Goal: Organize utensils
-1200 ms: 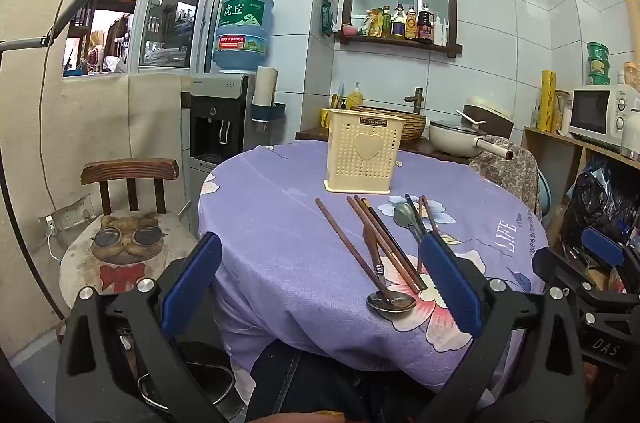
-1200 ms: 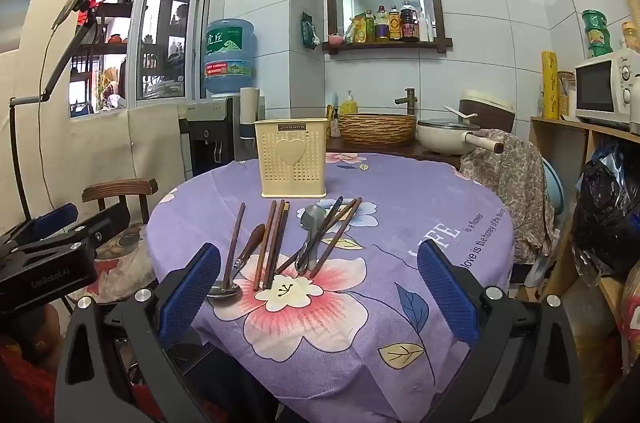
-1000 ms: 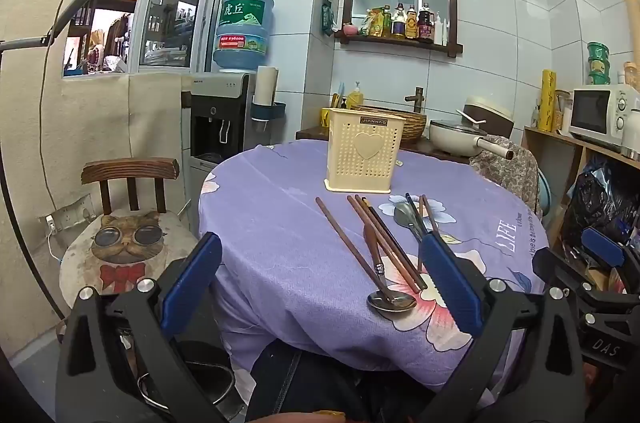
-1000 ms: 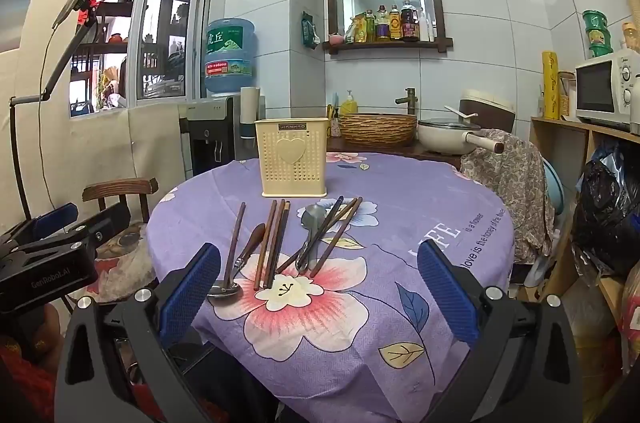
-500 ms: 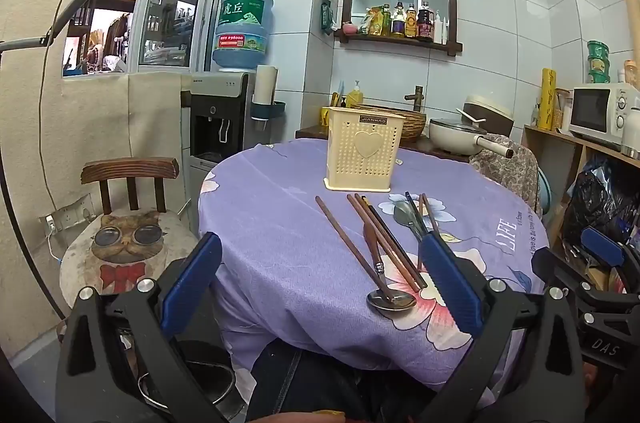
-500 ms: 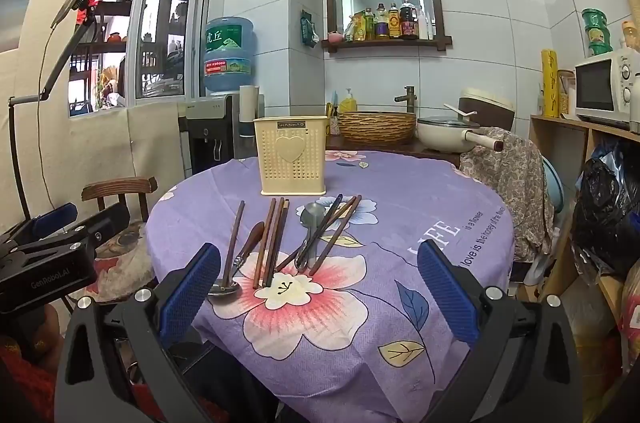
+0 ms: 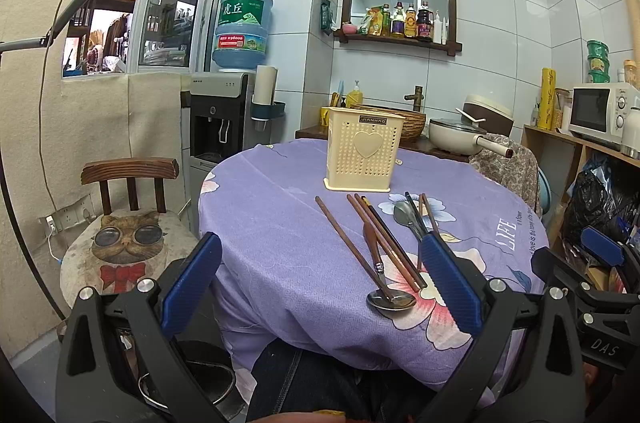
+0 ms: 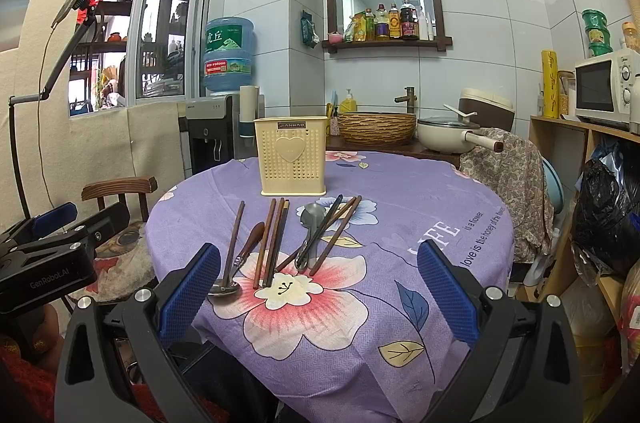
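Tiled kitchen, round table w/ purple floral cloth (image 8: 400, 207): all chopsticks (image 8: 276, 235) & spoons (image 8: 310, 223) lie loose just in front of cream holder (image 8: 292, 155), none visibly stowed, left gripper (image 7: 320, 283) & right gripper (image 8: 316, 287) both spread wide, empty.

Right gripper (image 8: 318, 289): jaws spread wide, empty. Chopsticks (image 8: 276, 239) and spoons (image 8: 310, 223) lie on the purple tablecloth (image 8: 400, 207) at 12 o'clock; cream utensil holder (image 8: 292, 155) stands upright beyond.
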A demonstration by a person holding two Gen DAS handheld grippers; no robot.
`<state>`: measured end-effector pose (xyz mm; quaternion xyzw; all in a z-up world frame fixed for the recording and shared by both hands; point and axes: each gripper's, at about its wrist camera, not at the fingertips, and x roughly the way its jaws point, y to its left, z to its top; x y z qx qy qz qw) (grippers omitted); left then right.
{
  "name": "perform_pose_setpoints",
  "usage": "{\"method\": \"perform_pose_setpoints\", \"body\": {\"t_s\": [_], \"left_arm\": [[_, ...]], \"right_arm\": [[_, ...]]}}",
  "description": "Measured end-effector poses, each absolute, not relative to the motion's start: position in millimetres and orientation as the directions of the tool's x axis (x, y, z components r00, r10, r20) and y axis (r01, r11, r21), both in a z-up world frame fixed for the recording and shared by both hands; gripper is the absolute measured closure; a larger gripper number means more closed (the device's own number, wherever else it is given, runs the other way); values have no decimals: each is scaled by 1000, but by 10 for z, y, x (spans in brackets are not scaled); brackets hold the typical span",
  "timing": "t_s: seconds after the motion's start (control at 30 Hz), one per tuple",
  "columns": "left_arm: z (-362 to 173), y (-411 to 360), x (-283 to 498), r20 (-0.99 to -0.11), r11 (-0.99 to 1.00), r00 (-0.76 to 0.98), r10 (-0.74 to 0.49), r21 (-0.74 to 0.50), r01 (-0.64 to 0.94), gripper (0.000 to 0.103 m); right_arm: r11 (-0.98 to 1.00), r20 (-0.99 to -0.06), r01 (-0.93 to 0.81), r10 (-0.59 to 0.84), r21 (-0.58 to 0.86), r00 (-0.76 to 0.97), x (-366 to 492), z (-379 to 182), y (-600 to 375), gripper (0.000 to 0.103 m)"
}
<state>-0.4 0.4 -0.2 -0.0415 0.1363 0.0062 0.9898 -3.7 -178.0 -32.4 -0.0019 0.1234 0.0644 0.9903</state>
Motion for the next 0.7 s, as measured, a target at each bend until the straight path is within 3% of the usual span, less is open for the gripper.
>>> {"method": "perform_pose_setpoints", "body": {"t_s": [0.7], "left_arm": [[-11,2,-1,-271,997,963,3,-80,-25,5]], "right_arm": [[992,-245,-128,127,10,961,-33,-326,-1776,6]]}}
